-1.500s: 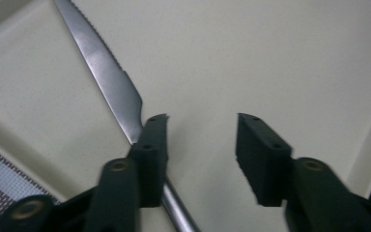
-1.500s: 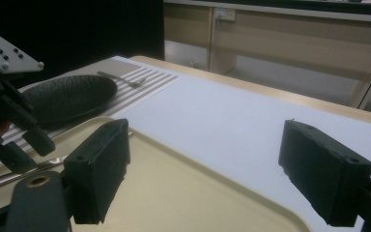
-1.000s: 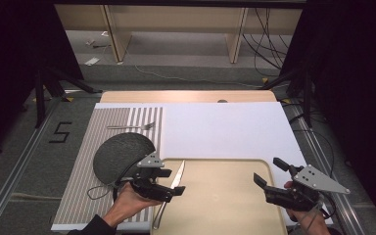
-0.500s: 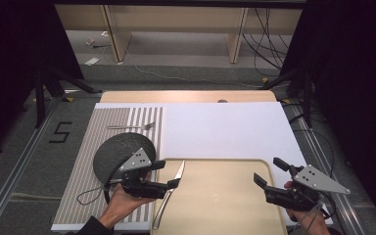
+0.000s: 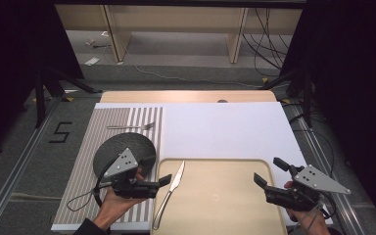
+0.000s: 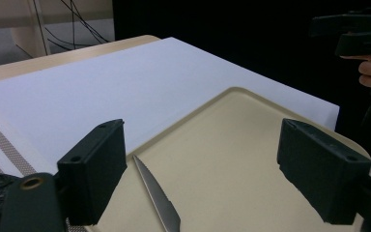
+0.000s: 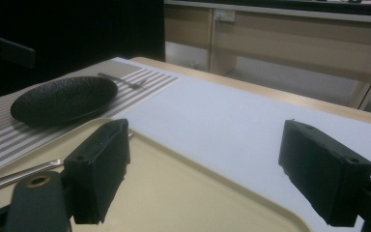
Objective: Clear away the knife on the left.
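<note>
The knife (image 5: 170, 194) lies on the left part of the beige tray (image 5: 225, 205), its blade tip pointing away from the person and its handle running back over the tray's near left corner; in the left gripper view the serrated blade (image 6: 157, 203) rests flat on the tray just inside the rim. The left claw (image 5: 164, 182) sits just to the left of the knife, level with its middle, and its jaws have just been opening: they stand wide apart with nothing between them, the blade lying free below the gap. The hand (image 5: 115, 203) that holds it comes in from the bottom edge over the striped placemat (image 5: 85, 147). Just behind that hand a black plate (image 5: 137, 147) sits on the placemat, and farther back a fork (image 5: 131, 127) lies across the stripes. The right claw (image 5: 269, 172) hovers over the tray's right edge, well apart from the knife, its jaws spread and empty. Tray and placemat both rest on a white sheet (image 5: 225, 129) that covers most of the wooden worktop (image 5: 186, 96), whose bare far edge shows behind it.
</note>
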`<state>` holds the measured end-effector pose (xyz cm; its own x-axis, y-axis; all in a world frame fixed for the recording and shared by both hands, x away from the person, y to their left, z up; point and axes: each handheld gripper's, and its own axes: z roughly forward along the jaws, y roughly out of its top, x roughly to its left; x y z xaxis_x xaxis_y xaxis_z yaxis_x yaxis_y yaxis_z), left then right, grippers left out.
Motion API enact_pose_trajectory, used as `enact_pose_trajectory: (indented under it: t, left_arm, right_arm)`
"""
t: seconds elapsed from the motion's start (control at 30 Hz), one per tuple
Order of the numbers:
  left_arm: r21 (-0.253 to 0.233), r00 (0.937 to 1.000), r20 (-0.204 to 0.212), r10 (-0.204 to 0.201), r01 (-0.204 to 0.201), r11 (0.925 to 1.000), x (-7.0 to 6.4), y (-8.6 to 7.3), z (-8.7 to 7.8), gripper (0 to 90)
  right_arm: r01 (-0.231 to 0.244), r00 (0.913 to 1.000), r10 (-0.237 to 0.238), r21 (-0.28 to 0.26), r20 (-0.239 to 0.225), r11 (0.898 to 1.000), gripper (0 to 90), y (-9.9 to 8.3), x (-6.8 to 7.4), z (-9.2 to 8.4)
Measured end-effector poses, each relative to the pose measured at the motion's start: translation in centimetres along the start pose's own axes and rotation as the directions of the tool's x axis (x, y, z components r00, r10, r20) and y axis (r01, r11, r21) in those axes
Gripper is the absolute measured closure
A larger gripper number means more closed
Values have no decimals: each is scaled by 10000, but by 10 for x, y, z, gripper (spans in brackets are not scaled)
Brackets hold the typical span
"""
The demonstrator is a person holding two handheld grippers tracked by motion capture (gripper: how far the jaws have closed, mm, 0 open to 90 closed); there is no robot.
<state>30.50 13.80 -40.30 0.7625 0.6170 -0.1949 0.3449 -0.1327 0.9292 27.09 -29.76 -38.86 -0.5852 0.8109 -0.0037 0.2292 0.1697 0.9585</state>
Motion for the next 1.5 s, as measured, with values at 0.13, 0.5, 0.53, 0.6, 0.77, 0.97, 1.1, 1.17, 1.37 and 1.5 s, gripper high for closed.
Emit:
enact_pose_trajectory:
  t: [0.13, 0.5, 0.53, 0.6, 0.77, 0.97, 1.1, 1.17, 1.37, 1.5]
  left_arm:
    - [-65, 9999, -149, -30, 29, 10000, 3, -3, -5, 165]
    - [129, 9999, -48, 122, -121, 9998, 2, -6, -13, 164]
    - [205, 9999, -1, 166, -166, 9997, 1, -7, -13, 164]
    - [314, 9999, -8, 161, -160, 9994, 0, -7, -14, 164]
    - [192, 9995, -155, 261, -258, 9995, 0, -9, -20, 164]
    - [89, 9997, -160, 197, -195, 9998, 0, -8, -23, 165]
    - [178, 9996, -175, 230, -227, 9996, -1, -8, -21, 165]
    - [211, 9996, -158, 237, -234, 9995, -1, -8, -21, 165]
    - [382, 9996, -120, 266, -261, 9989, -2, -9, -19, 165]
    - [472, 9995, -92, 298, -293, 9985, -3, -9, -18, 165]
  right_arm:
    - [-16, 10000, 16, -7, -18, 10000, 194, 0, 0, 0]
    - [-18, 10000, 18, -5, -27, 10000, 193, 0, 0, 0]
    - [-34, 10000, 34, -18, -37, 10000, 193, 0, 0, 0]
    - [-36, 10000, 35, -10, -38, 10000, 193, 0, 0, 0]
    - [-52, 10000, 51, -23, -56, 10000, 193, 0, 0, -1]
    - [-15, 10000, 15, -65, -45, 10000, 193, 0, 1, -1]
    - [-20, 10000, 19, -86, -50, 10000, 193, 0, 0, -1]
    - [-24, 10000, 24, -83, -49, 10000, 193, 0, 0, -1]
    - [-33, 10000, 32, -80, -56, 10000, 193, 0, 1, -2]
    - [-21, 10000, 21, -79, -55, 10000, 193, 0, 1, -1]
